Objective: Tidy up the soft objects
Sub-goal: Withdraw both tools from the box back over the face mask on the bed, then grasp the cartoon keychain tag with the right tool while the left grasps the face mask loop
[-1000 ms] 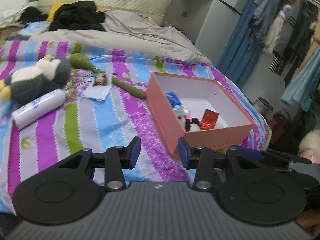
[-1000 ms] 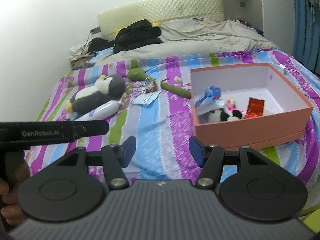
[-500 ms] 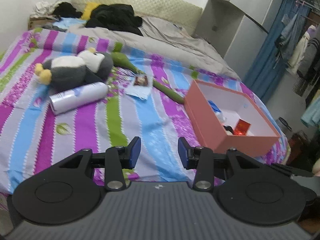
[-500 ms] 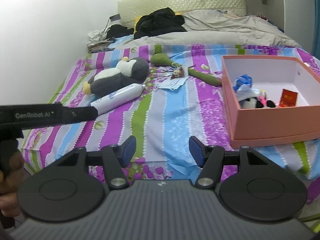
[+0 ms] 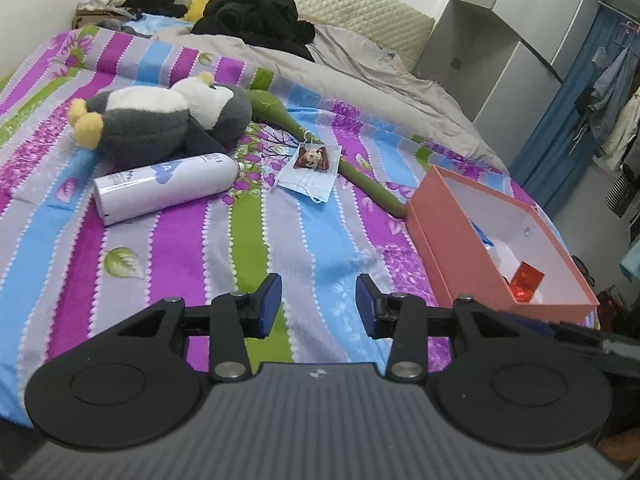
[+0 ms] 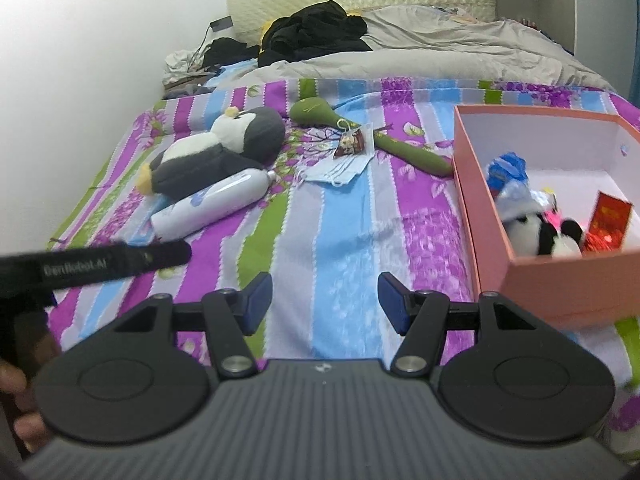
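Observation:
A grey and white penguin plush (image 5: 160,120) (image 6: 218,152) lies on the striped bedspread at the left. A pink box (image 5: 460,236) (image 6: 560,284) sits at the right and holds a small panda plush (image 6: 540,234), a blue item (image 6: 506,170) and a red packet (image 6: 608,216). A long green soft toy (image 5: 320,148) (image 6: 368,136) and a blue face mask (image 5: 308,178) (image 6: 340,168) lie between them. My left gripper (image 5: 318,306) and right gripper (image 6: 324,302) are both open and empty above the near bed edge.
A white spray bottle (image 5: 168,186) (image 6: 212,208) lies beside the penguin. A small card (image 5: 314,156) rests on the mask. Grey duvet (image 5: 360,64) and black clothes (image 5: 256,16) cover the far bed. Hanging clothes (image 5: 608,80) are at the right. The other gripper's handle (image 6: 92,266) crosses the left.
Both grippers have swung left and moved closer over the bed, so the penguin and bottle come nearer and the box shifts right. Jaws stay open.

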`<control>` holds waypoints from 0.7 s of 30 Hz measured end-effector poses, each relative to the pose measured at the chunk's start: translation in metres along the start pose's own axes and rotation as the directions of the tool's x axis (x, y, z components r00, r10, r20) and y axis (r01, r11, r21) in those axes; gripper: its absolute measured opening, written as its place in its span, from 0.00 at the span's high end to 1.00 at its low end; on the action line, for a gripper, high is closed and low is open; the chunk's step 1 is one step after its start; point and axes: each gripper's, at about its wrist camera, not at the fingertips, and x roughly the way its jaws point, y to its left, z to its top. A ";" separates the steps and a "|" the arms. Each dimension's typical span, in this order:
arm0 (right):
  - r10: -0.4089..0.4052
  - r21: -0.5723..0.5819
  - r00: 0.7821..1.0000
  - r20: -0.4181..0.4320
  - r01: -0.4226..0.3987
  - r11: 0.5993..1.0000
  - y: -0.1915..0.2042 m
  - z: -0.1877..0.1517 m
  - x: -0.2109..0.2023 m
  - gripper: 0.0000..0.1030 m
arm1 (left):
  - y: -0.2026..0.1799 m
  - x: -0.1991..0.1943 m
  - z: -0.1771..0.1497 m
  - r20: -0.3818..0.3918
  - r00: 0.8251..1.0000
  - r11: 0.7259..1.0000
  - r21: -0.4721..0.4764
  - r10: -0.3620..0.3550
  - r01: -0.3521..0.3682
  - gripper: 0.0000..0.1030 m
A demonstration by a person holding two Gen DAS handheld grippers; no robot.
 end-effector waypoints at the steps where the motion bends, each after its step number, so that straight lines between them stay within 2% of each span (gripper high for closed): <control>1: -0.001 -0.002 1.000 0.003 0.001 1.000 -0.001 0.004 0.007 0.41 | 0.002 0.010 0.002 -0.002 1.000 1.000 0.003 -0.002 0.002 0.55; 14: 0.000 0.016 0.999 0.048 -0.001 1.000 -0.020 0.046 0.130 0.41 | 0.042 0.147 0.038 0.007 1.000 1.000 0.018 -0.019 0.019 0.54; 18: -0.003 0.025 0.998 0.068 0.001 1.000 -0.025 0.055 0.168 0.41 | 0.051 0.185 0.048 0.022 1.000 1.000 0.015 -0.021 0.021 0.48; 21: -0.005 0.044 0.996 0.088 0.001 0.999 -0.029 0.068 0.194 0.41 | 0.060 0.214 0.056 0.026 0.999 1.000 0.003 -0.026 0.026 0.48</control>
